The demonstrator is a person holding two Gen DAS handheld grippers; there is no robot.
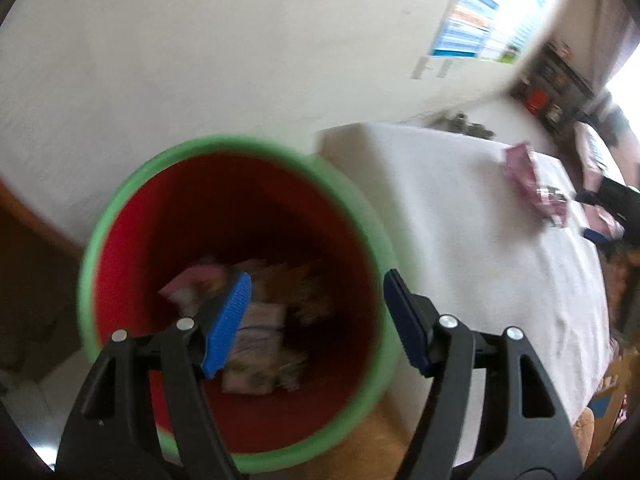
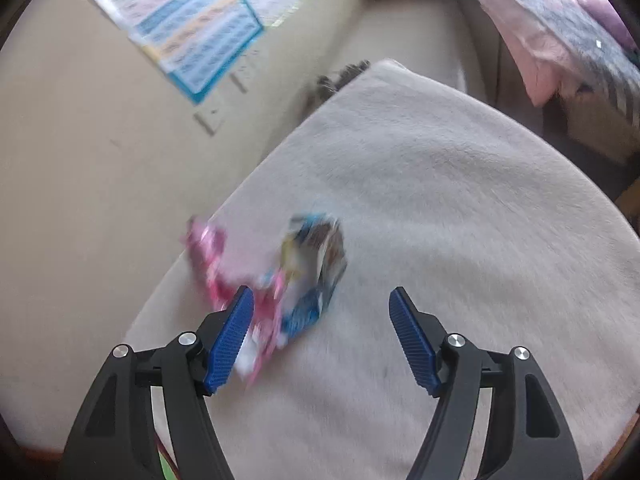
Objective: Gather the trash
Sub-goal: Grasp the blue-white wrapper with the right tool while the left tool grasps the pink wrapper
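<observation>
In the left wrist view a red bin with a green rim [image 1: 120, 200] stands beside the cloth-covered table [image 1: 460, 240]. Several wrappers and cartons [image 1: 256, 320] lie at its bottom. My left gripper [image 1: 320, 304] is open and empty, held over the bin's mouth. A pink wrapper [image 1: 524, 172] lies on the table's far side. In the right wrist view my right gripper [image 2: 322, 320] is open and empty just above the table [image 2: 460, 200]. A pink wrapper [image 2: 216, 256] and a blue wrapper [image 2: 316, 280] lie just ahead of its left finger [image 2: 230, 340]. Both are blurred.
A cream wall with blue charts [image 2: 192, 32] runs behind the table. Pink and grey bedding [image 2: 560, 32] is piled at the far right. A dark shelf [image 1: 556, 84] stands at the back. Wooden floor [image 1: 384, 440] shows below the bin.
</observation>
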